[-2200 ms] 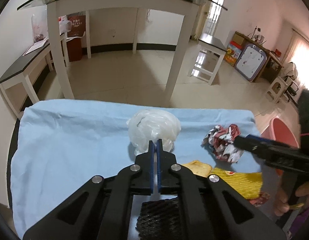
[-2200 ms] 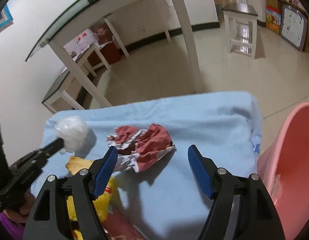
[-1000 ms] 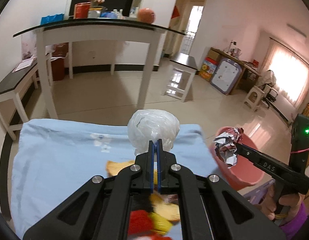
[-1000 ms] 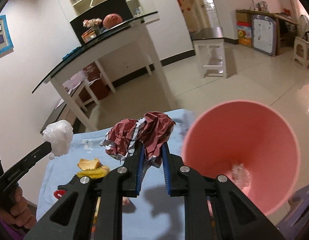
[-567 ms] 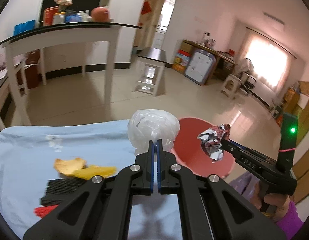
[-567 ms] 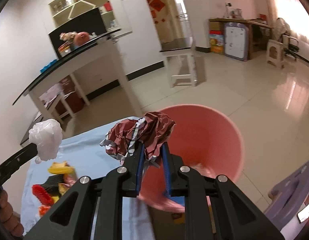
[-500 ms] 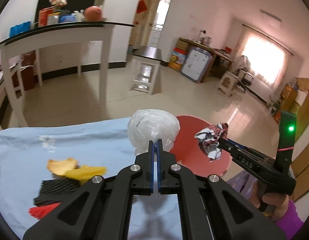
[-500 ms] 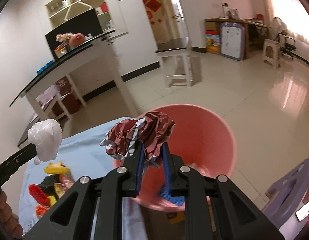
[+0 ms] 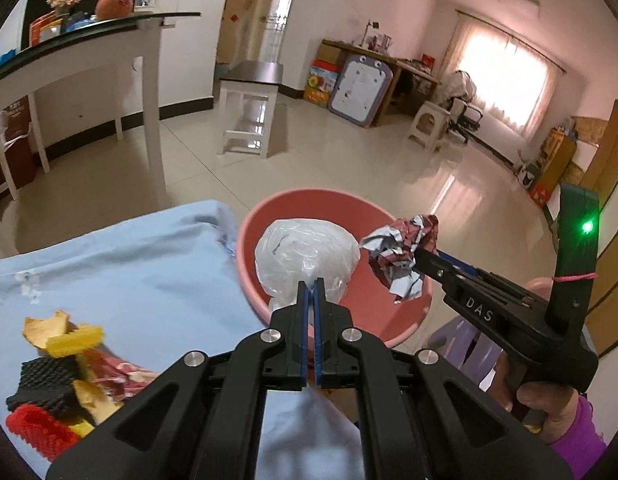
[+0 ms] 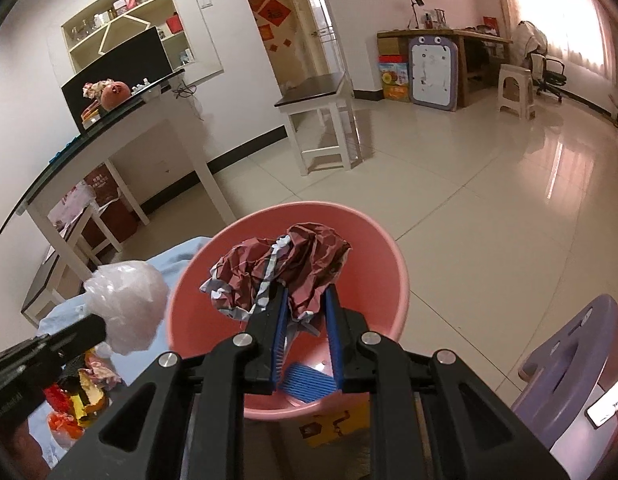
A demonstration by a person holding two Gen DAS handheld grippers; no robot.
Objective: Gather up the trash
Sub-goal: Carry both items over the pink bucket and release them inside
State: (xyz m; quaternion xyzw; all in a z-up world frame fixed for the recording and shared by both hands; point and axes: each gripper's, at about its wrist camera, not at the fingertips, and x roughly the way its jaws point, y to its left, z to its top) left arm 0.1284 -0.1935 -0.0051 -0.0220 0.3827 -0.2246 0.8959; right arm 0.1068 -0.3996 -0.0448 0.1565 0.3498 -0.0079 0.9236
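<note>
The left claw (image 9: 312,292) is squeezed tight on a crumpled ball of clear plastic wrap (image 9: 307,259). The right claw (image 10: 303,304) is open only a little, pinching a scrunched dark red and silver wrapper (image 10: 283,270). Both are held up over the round pink plastic bin (image 10: 393,276), so I think the trash will fall in when they let go. More scraps, like a yellow peel (image 9: 59,334), wait on the counter's light blue cloth (image 9: 129,268).
</note>
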